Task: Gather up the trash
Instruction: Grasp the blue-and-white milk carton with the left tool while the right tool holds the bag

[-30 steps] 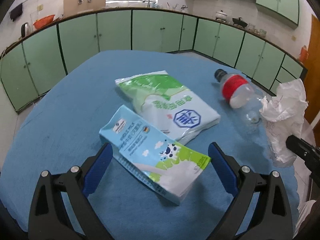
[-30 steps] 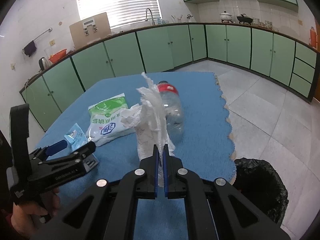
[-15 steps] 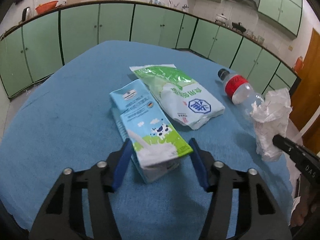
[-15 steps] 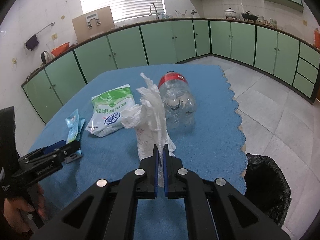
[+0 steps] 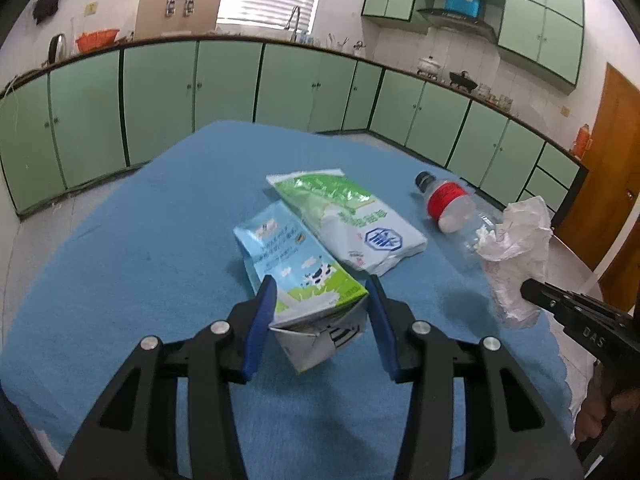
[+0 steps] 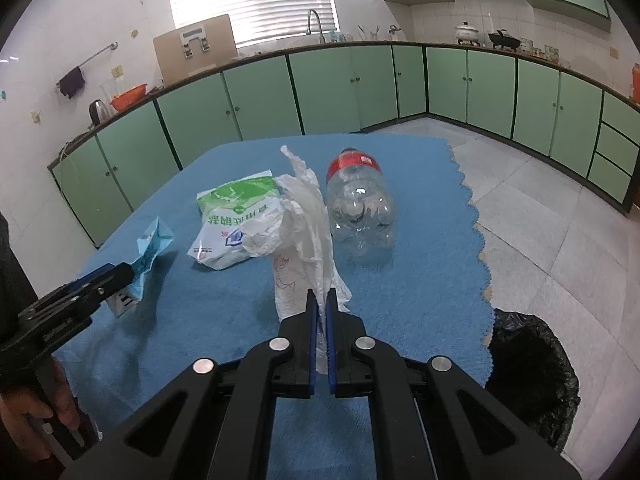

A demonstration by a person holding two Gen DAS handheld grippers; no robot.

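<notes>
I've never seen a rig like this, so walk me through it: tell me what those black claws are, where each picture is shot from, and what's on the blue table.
No robot here: a person holds a two-finger gripper in each hand, each carrying a camera. In the left view, the left gripper, whose jaws have just been closing, clamps a milk carton and tilts it up. In the right view, the right gripper pinches crumpled paper. Left on the blue table: a green-and-white bag and a clear bottle. A black-lined bin stands on the floor beside it.
</notes>
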